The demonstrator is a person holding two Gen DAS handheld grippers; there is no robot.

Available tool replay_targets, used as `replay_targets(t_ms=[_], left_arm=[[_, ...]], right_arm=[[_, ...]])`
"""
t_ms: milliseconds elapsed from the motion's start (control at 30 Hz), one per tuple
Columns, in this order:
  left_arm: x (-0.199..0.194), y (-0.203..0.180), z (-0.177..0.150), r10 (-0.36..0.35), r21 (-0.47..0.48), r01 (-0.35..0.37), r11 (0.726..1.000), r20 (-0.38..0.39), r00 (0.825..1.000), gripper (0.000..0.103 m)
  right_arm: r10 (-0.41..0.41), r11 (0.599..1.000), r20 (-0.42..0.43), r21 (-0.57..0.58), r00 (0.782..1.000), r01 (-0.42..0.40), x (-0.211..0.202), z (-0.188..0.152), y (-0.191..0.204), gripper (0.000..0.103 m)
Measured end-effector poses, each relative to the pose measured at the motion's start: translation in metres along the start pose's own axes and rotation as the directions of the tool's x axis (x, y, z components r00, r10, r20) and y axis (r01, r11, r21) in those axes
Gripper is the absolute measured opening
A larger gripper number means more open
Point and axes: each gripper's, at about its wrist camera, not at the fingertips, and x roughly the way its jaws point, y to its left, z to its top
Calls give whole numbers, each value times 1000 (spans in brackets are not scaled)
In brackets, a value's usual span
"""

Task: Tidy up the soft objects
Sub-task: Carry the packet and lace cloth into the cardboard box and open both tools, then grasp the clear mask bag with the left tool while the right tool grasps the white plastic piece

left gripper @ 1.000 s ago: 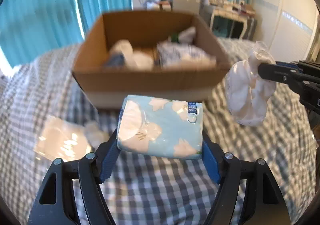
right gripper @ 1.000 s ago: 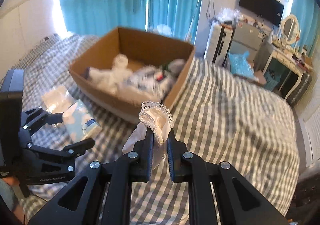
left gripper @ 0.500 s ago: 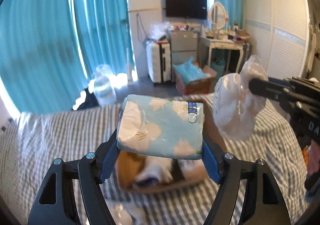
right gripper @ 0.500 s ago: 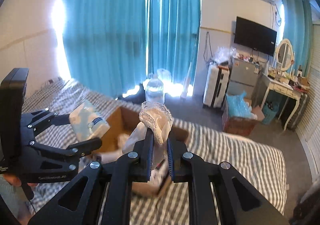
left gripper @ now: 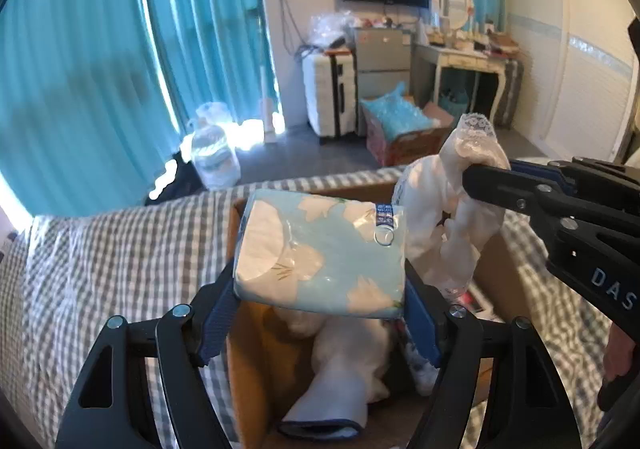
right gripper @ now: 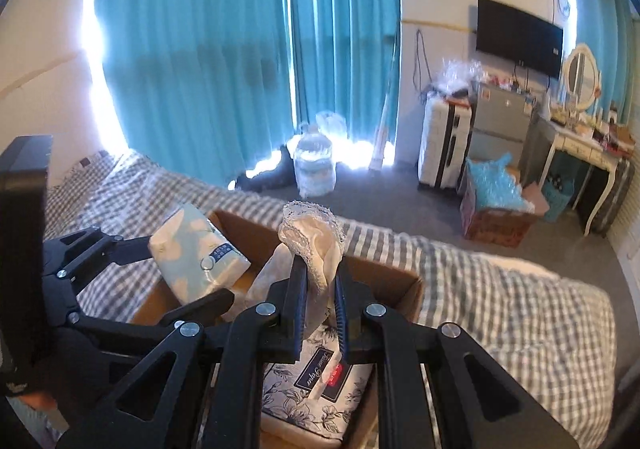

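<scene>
The left gripper point(left gripper: 320, 313) held the blue pack point(left gripper: 320, 257) tight between its fingers, and the right gripper point(right gripper: 322, 313) pinched the white bag point(right gripper: 316, 245). Half a second before, both hung higher, with the box point(right gripper: 400, 285) low in view. Both had dropped — the pack and the bag now hung right over the open box on the bed point(left gripper: 120, 249), just beside each other.

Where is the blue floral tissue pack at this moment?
In the left wrist view, the blue floral tissue pack sits clamped in the left gripper, above the open cardboard box, beside the white lace-trimmed cloth.
</scene>
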Motion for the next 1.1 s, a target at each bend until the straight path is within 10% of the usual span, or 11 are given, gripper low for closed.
replay_targets(t_ms=[167, 300, 767, 867, 1100], left_arm=[[2, -1, -3, 26, 23, -26, 999, -8, 1000, 76], [-13, -2, 0, 54, 30, -55, 998, 14, 998, 80], [-171, 25, 35, 90, -13, -89, 996, 158, 983, 81], [-217, 34, 39, 102, -23, -99, 995, 198, 975, 102], [-300, 53, 18, 124, -20, -124, 992, 287, 950, 103]], right_arm=[[-9, 1000, -12, -3, 1000, 9, 10, -6, -4, 13], [-14, 999, -5, 48, 1000, 15, -1, -3, -12, 62], [-114, 993, 91, 44, 989, 110, -162, 46, 16, 71], [-121, 992, 102, 39, 987, 118, -205, 60, 40, 83], [-114, 992, 147, -43, 983, 121, -280, 55, 112, 89]])
